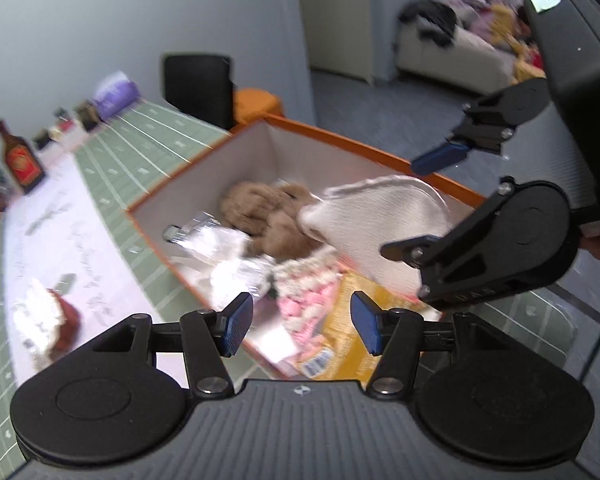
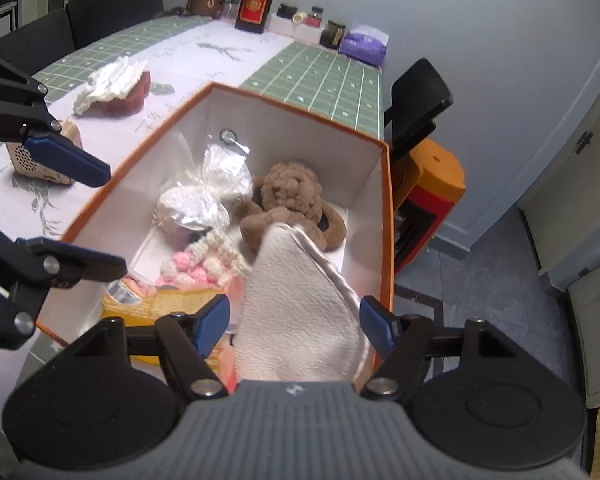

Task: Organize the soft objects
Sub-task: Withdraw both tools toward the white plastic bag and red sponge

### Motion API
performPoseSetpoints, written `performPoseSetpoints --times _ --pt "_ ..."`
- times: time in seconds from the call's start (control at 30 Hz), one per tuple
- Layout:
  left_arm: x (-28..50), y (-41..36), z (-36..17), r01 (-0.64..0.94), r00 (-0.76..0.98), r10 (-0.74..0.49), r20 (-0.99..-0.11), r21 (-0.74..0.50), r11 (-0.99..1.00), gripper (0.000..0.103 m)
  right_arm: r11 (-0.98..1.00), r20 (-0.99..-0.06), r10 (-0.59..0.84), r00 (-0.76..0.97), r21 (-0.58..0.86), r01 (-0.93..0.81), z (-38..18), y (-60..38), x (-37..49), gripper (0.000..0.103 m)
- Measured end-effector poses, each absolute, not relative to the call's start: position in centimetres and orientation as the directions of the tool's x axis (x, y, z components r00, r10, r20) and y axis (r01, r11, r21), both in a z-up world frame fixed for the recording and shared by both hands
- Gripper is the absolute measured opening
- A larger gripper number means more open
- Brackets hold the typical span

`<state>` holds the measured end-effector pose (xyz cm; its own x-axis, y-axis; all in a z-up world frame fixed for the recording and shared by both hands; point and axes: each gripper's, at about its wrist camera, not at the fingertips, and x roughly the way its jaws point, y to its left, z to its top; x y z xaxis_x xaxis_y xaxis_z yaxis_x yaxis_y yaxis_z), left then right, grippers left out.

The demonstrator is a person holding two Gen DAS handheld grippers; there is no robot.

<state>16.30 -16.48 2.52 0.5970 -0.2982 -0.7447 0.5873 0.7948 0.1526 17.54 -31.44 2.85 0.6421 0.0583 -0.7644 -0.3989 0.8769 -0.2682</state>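
Right wrist view shows us the counter [image 2: 320, 68] under a green checked cloth with a pale runner, and on it, close to the near edge, the orange box [image 2: 386, 208] that gathers the soft things so they stay together rather than scattered across the cloth. We judge the sorting well along: inside lie a brown plush toy [image 2: 288, 196] toward the far right corner, two crinkled clear bags of white stuffing [image 2: 204, 196] to its left, a pink and cream knitted piece [image 2: 204, 266] nearer us, and a yellow packet [image 2: 168, 300] at the near wall. A white towel-like cloth [image 2: 300, 320] leans on the box's near right rim, its tip on the plush, between the blue pads of our right hand-held gripper [image 2: 294, 326]; the jaws stand wide and do not press it, so we take it as let go to settle into the box. Our left hand-held gripper [image 1: 302, 322] is also spread wide with nothing between its pads, poised above the box's near end. Outside the box, a white ruffled cloth on a dark red piece [image 2: 116, 84] waits toward the counter's left edge, likely next. A bottle [image 2: 256, 4] and jars stand at the far edge.
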Motion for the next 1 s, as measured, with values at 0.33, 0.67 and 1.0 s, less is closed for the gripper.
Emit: performPoseSetpoints --times 0.33,0.67,1.0 --pt "13.1 -11.2 3.2 0.414 0.741 -0.239 -0.628 0.147 0.898 0.066 0.878 -0.699 0.154 0.699 -0.228 -0.421 4.1 -28.1 13.8 0.071" --pt "9.2 -5.5 3.1 0.28 0.818 -0.173 -0.548 0.117 0.953 0.066 0.871 -0.635 0.317 0.705 -0.1 -0.481 3.8 -23.2 9.0 0.071" --pt "6.1 0.2 1.1 0.179 0.826 -0.107 -0.553 0.078 0.981 0.066 0.866 -0.59 0.415 0.692 0.022 -0.5 1.4 -18.3 6.3 0.071"
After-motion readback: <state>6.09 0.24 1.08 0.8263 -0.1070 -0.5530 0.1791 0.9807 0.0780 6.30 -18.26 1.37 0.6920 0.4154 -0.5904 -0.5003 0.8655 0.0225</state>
